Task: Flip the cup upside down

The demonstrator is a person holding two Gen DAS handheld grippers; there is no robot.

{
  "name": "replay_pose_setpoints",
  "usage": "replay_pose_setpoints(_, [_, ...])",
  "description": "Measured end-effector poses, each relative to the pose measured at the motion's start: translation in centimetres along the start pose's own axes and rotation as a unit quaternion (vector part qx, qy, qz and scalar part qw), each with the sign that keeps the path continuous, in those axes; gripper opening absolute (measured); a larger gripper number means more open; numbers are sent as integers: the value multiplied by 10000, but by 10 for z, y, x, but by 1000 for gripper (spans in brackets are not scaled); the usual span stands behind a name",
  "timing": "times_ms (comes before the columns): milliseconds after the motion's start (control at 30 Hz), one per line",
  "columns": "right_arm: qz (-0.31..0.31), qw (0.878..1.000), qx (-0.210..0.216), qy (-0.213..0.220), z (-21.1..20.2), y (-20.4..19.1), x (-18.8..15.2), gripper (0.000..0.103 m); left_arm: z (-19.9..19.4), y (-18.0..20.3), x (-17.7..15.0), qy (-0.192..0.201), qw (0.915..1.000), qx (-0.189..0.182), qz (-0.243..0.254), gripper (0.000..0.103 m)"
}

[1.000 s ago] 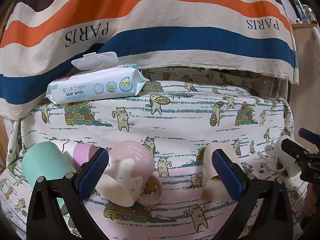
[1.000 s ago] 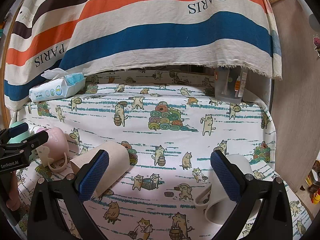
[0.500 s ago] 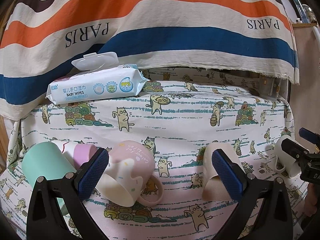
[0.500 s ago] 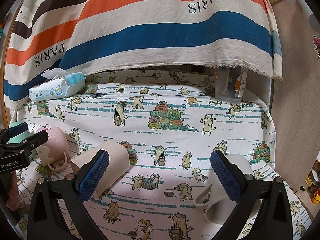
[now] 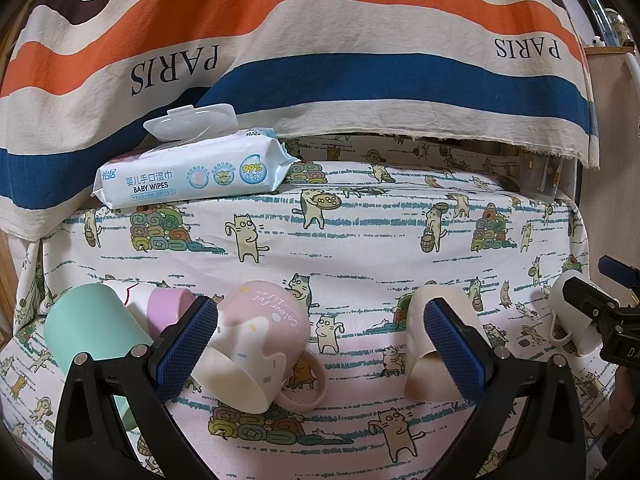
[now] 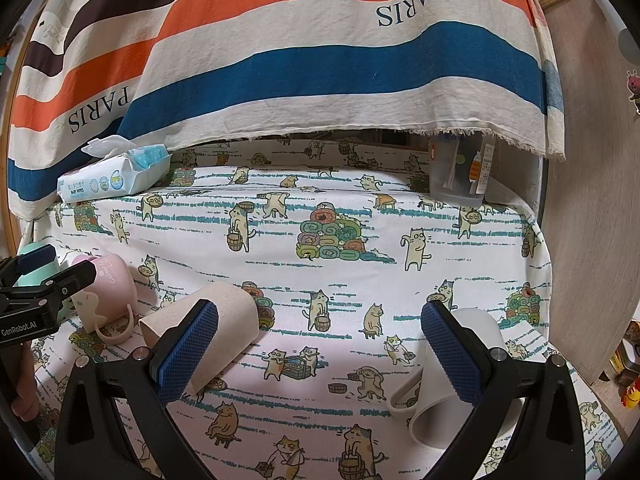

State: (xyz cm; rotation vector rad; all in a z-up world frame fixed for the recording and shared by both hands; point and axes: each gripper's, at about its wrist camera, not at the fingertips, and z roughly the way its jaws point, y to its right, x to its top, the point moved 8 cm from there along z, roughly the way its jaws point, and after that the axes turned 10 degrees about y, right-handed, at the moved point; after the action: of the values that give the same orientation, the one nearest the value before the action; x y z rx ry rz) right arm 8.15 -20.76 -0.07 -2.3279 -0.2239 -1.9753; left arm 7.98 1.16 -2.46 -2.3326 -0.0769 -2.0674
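Several cups lie on their sides on the cat-print cloth. In the left wrist view a pink mug (image 5: 260,344) with a handle lies by my left finger, a beige cup (image 5: 440,344) lies by my right finger, and a mint cup (image 5: 88,332) and a lilac cup (image 5: 168,308) lie at the far left. My left gripper (image 5: 320,348) is open and empty above the cloth. In the right wrist view my right gripper (image 6: 320,352) is open and empty, with the beige cup (image 6: 216,320) at its left finger and a white mug (image 6: 460,380) at its right finger.
A pack of baby wipes (image 5: 192,172) lies at the back left, below a hanging striped cloth (image 5: 320,60). A clear container (image 6: 460,176) stands at the back right. A wooden panel (image 6: 592,200) borders the table's right side.
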Motion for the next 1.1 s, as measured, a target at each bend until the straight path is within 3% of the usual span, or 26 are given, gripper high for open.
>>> replay_pose_setpoints(467, [-18,10000,90,-35,0,-2,-2,102,0,-4,0,2,10000,46,-6,102])
replay_pose_setpoints(967, [627,9947,15,-810,27,21,-22,102,-1,3,-1,-7,10000,-57,39,102])
replay_pose_setpoints(1100, [629,9947,-27,-807,26,22,-22,102,-1,4,0,-10,10000,-83,43,102])
